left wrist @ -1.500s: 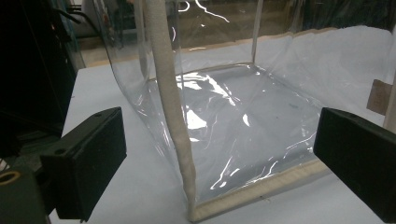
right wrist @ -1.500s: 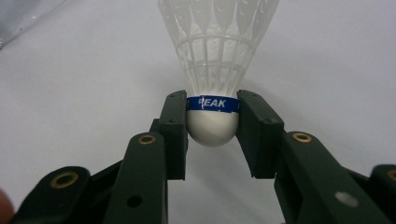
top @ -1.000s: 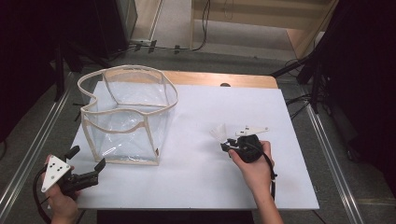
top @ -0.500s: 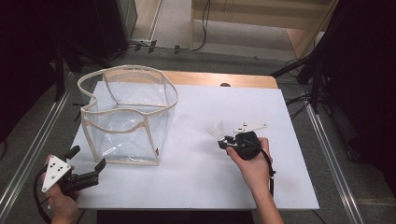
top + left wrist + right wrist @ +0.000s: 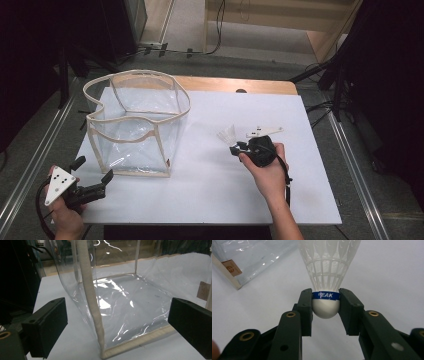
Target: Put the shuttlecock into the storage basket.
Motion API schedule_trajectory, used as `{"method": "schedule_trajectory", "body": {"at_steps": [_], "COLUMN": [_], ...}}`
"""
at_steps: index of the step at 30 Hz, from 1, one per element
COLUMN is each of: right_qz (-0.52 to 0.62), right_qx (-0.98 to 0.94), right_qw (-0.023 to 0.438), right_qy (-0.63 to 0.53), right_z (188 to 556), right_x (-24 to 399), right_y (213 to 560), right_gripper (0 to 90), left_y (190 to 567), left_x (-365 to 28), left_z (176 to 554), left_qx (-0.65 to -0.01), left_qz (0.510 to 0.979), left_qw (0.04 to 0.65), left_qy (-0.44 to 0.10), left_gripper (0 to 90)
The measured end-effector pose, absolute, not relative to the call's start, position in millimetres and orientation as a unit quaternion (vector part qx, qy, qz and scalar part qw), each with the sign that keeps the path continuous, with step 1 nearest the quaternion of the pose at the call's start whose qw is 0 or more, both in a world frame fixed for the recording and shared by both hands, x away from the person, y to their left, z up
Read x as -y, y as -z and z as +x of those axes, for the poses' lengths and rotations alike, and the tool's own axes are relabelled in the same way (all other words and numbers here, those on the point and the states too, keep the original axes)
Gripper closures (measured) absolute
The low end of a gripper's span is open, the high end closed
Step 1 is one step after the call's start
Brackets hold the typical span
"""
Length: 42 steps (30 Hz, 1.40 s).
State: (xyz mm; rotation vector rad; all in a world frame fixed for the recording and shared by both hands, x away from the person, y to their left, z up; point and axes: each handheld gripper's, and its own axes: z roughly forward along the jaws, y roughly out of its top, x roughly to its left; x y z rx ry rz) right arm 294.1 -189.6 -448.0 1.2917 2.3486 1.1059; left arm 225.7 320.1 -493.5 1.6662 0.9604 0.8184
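Shuttlecock [image 5: 326, 277], white plastic skirt, white rounded cork base, blue band around the base with white lettering reading "PEAK" (first letter partly scuffed, so could be part of a longer word). Right gripper [image 5: 325, 306] clamps the base from both sides, pads pressed on the blue band, skirt pointing away from the jaws. In the high view the shuttlecock [image 5: 227, 134] sits low over the white table [image 5: 310, 200], right of centre, at the tip of the right gripper [image 5: 235, 148], held by the person's right hand [image 5: 267, 172].

Clear plastic bag [image 5: 135, 125] with cream fabric trim stands open-topped on the left half of the table, well apart from the shuttlecock. Small brown tag on its lower corner [image 5: 231, 268] with a round printed mark, too small to read.

Left gripper [image 5: 92, 175] near the front-left table edge, jaws standing wide apart with nothing between the pads; its view looks at the bag's trimmed corner seam [image 5: 91, 302], just ahead.

Versus the earlier frames: right gripper and shuttlecock shifted slightly left, toward the bag, grip unchanged. Left gripper and bag unmoved.
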Motion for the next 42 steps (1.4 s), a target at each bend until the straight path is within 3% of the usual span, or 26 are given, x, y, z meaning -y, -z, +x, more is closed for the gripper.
{"method": "schedule_trajectory", "body": {"at_steps": [42], "right_qz": [0.42], "right_qx": [-0.807], "right_qw": [0.116], "right_qy": [-0.398], "right_z": [311], "right_x": [171], "right_y": [416], "right_gripper": [62.9], "left_y": [494], "left_x": [-320], "left_z": [225], "left_qx": [-0.394], "left_qz": [0.692], "left_qw": [0.503], "left_qy": [-0.337], "left_gripper": [3.2]}}
